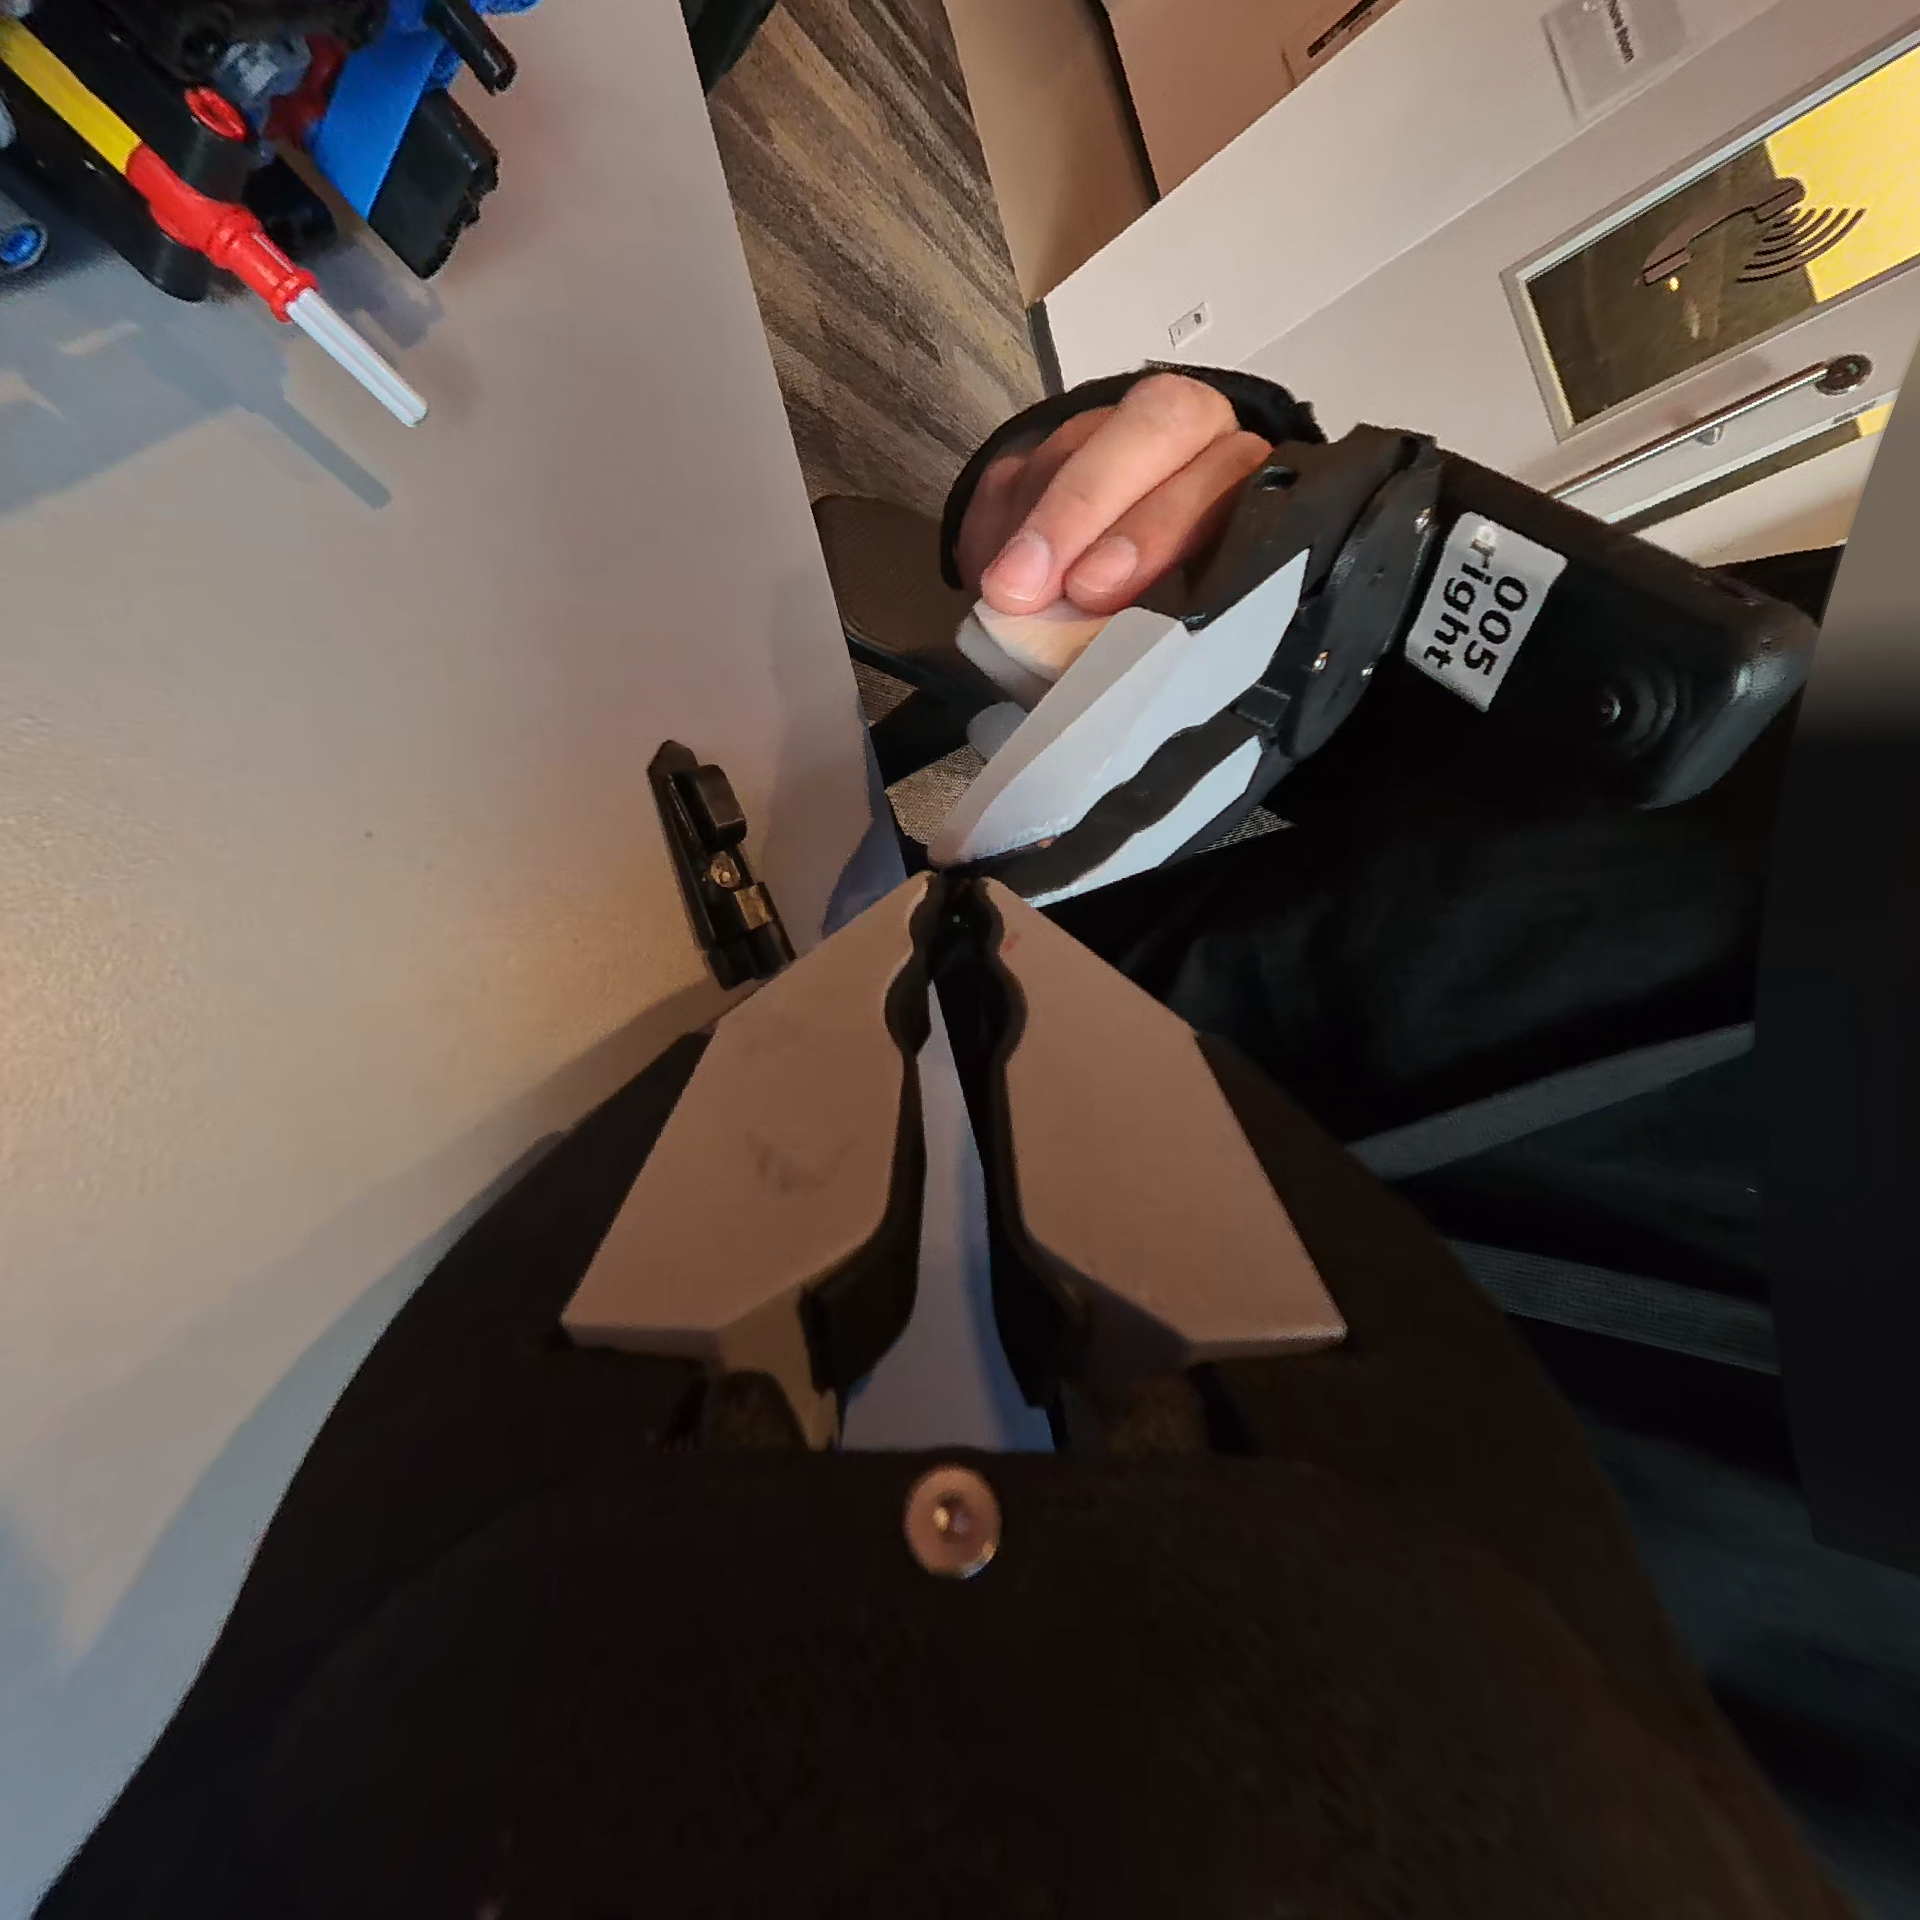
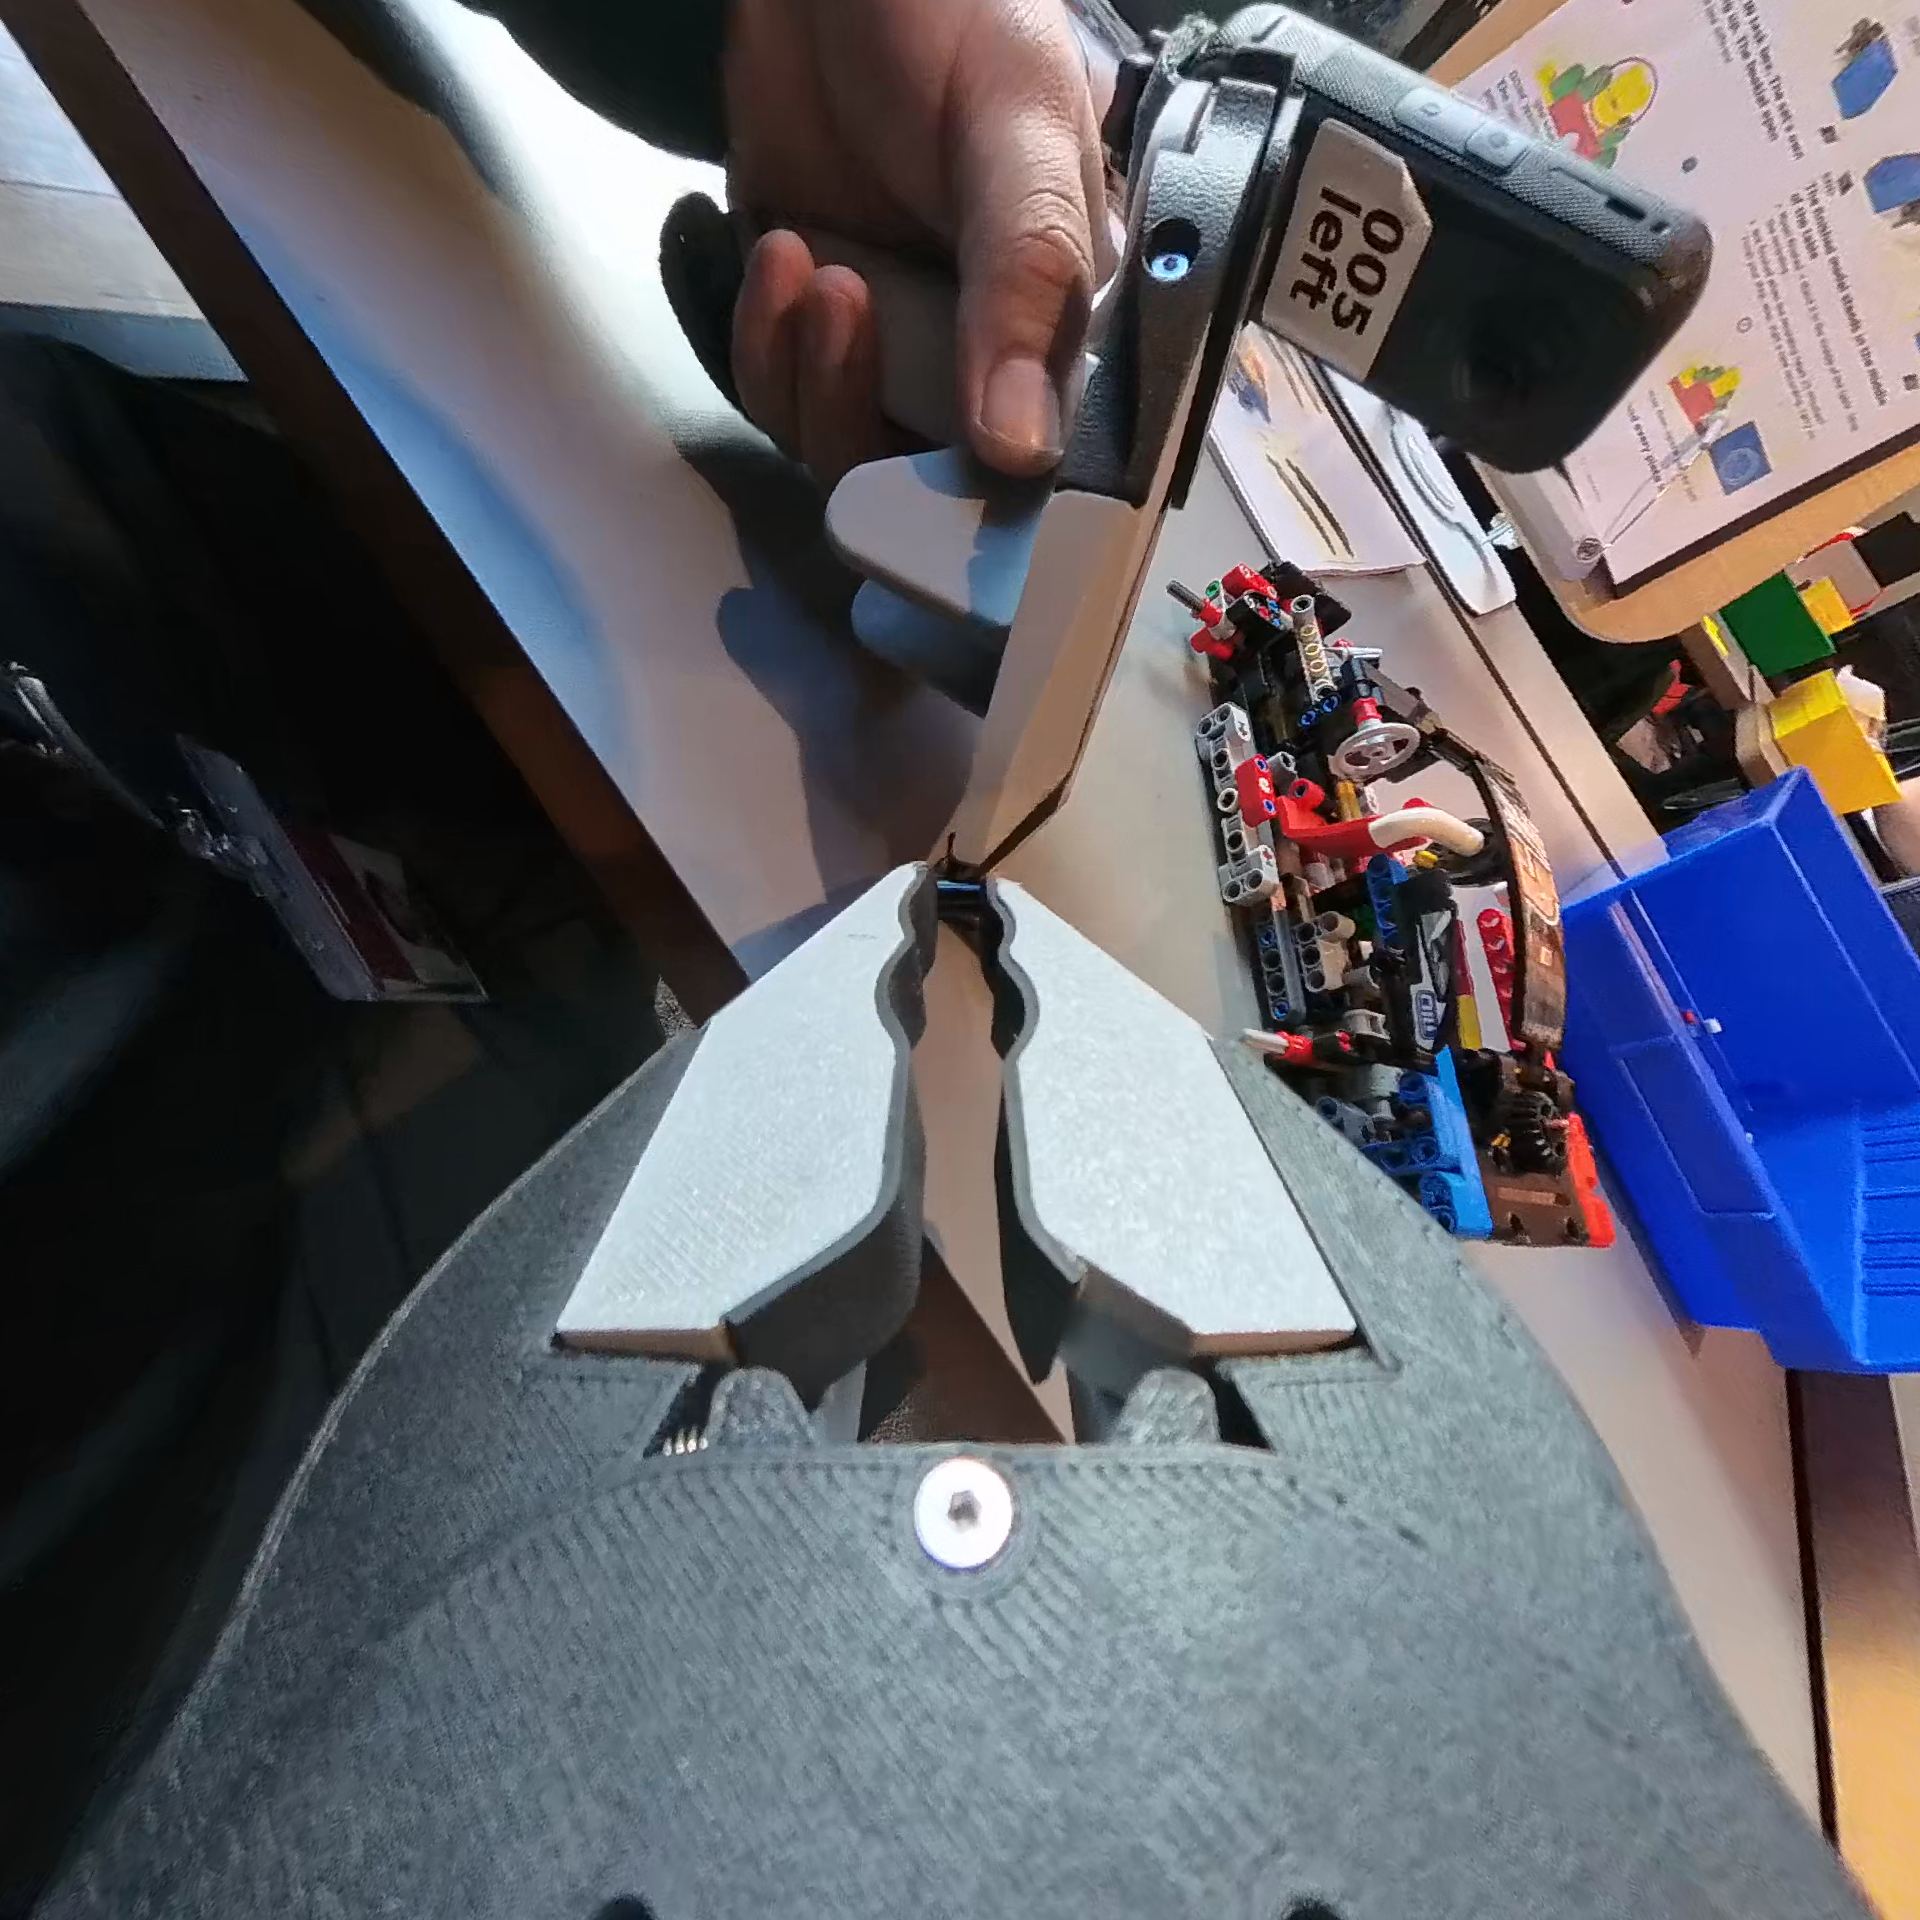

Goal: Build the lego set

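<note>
Lego model sits on pale table.

The 2 grippers meet tip to tip just off the table's near edge, the left gripper below and the right gripper coming in from the upper right, with a small piece between their tips. A loose part lies on the table beside that edge, left of the tips. The lego model stands farther in on the table, right of the tips in the right wrist view. A bin sits just right of the model. An instruction sheet lies behind them.
</note>
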Tool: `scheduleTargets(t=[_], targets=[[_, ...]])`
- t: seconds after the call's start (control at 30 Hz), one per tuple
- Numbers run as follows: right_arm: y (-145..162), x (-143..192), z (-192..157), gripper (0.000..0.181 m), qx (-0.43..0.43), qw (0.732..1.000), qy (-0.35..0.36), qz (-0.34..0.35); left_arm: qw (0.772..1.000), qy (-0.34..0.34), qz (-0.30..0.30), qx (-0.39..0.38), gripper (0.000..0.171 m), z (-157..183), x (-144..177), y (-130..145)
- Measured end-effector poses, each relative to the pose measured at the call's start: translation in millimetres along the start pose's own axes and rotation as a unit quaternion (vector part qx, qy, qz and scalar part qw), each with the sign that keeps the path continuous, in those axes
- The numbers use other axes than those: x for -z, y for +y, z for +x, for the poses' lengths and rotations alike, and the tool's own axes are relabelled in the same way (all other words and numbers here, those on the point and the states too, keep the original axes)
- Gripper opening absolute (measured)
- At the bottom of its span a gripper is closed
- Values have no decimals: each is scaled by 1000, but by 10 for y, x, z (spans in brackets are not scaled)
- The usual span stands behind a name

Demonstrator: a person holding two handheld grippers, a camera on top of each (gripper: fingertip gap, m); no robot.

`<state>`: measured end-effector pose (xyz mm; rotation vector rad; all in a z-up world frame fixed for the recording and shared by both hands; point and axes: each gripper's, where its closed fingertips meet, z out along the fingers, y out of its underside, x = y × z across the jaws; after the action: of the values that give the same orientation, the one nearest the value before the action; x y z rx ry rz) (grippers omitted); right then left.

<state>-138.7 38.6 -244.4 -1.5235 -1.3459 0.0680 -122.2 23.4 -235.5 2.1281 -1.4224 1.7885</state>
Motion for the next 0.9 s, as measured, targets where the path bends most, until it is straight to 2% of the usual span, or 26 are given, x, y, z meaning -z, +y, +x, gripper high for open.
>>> scheduleTargets(t=[0.13, 0.2, 0.27, 0.3, 0.43, 0.57, 0.73, 0.9], targets=[[36, 1, 25, 4, -63, 998, -5, -9, 999, -31, -2, -32, 2, -35, 45, -32], [128, 0, 27, 5, -131, 991, -25, -31, 991, -108, -9, -84, 10, -164, 173, -80], [236, -21, 5, 4, -213, 974, -51, -59, 972, -186, -30, -138, 13, -308, 283, -95], [256, -19, 4, 5, -249, 965, -60, -62, 968, -198, -40, -148, 14, -332, 289, -90], [322, 10, 53, 4, -352, 929, -81, -84, 973, -173, -58, -144, 17, -328, 132, -66], [432, -4, 45, 4, -366, 919, -81, -122, 957, -211, -88, -176, 16, -427, 66, -3], [426, -32, 51, 4, -376, 914, -77, -129, 958, -213, -81, -173, 12, -413, 9, -10], [459, 93, -13, 4, -371, 915, -62, -147, 962, -202, -75, -170, 11, -359, -132, -10]])
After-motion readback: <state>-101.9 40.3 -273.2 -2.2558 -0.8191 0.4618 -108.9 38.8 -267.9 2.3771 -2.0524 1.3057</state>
